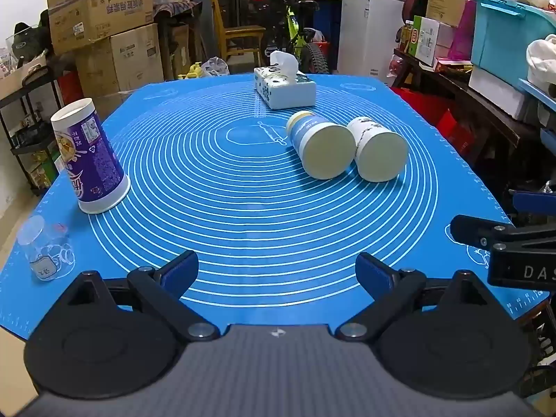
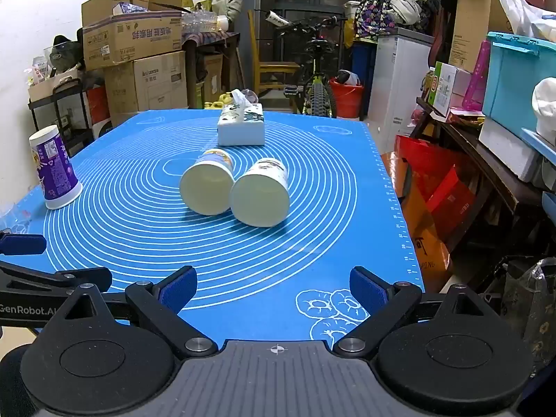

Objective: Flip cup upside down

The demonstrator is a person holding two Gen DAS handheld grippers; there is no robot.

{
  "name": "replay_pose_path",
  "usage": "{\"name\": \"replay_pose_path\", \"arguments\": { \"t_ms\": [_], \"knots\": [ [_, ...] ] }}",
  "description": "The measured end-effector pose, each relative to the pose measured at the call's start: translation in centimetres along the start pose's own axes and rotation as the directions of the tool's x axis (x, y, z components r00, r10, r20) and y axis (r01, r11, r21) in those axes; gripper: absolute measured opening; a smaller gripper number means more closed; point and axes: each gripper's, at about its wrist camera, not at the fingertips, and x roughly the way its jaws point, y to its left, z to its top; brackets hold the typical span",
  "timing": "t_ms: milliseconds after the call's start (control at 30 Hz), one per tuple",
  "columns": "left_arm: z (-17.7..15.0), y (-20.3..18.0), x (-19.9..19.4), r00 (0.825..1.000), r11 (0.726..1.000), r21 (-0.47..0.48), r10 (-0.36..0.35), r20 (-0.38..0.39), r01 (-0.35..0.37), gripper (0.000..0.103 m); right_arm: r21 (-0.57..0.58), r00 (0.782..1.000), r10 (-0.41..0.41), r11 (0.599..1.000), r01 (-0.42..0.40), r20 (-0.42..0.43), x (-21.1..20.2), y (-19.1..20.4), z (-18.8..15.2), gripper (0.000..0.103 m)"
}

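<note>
My left tongs (image 1: 276,274) & right tongs (image 2: 272,290) hang apart, empty. Purple printed paper cup (image 1: 88,158) stands inverted; blue-banded paper cup (image 1: 318,146) & white paper cup (image 1: 377,149) lie sideways on blue-matted surface (image 1: 243,215), prob. yet to flip.

Blue mat (image 1: 243,215) with white rings; purple cup (image 1: 88,160); blue-banded cup (image 1: 314,142).

A: What does the left gripper (image 1: 277,272) look like?
B: Black linkage arms, round black discs, silver screws, blue pads, ribbed grey body.
A: The right gripper (image 2: 273,286)?
B: Same build; white "GenRobot.AI" lettering on the left one's side.
</note>
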Motion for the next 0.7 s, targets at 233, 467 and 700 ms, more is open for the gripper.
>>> {"name": "replay_pose_path", "arguments": {
  "t_ms": [233,467,700],
  "knots": [
    [-0.2,0.8,0.0,1.000,1.000,0.009,-0.011,0.001,0.011,0.096,0.000,1.000,-0.002,1.000,0.002,-0.005,0.0,0.0,0.0,0.095],
    [0.0,0.7,0.2,1.000,1.000,0.003,-0.008,-0.010,0.008,0.096,-0.002,1.000,-0.001,1.000,0.001,-0.006,0.0,0.0,0.0,0.095],
    [0.1,0.5,0.1,1.000,1.000,-0.010,-0.010,-0.021,0.010,0.096,-0.005,1.000,-0.003,1.000,0.003,-0.008,-0.1,0.0,0.0,0.095]
  ]
}}
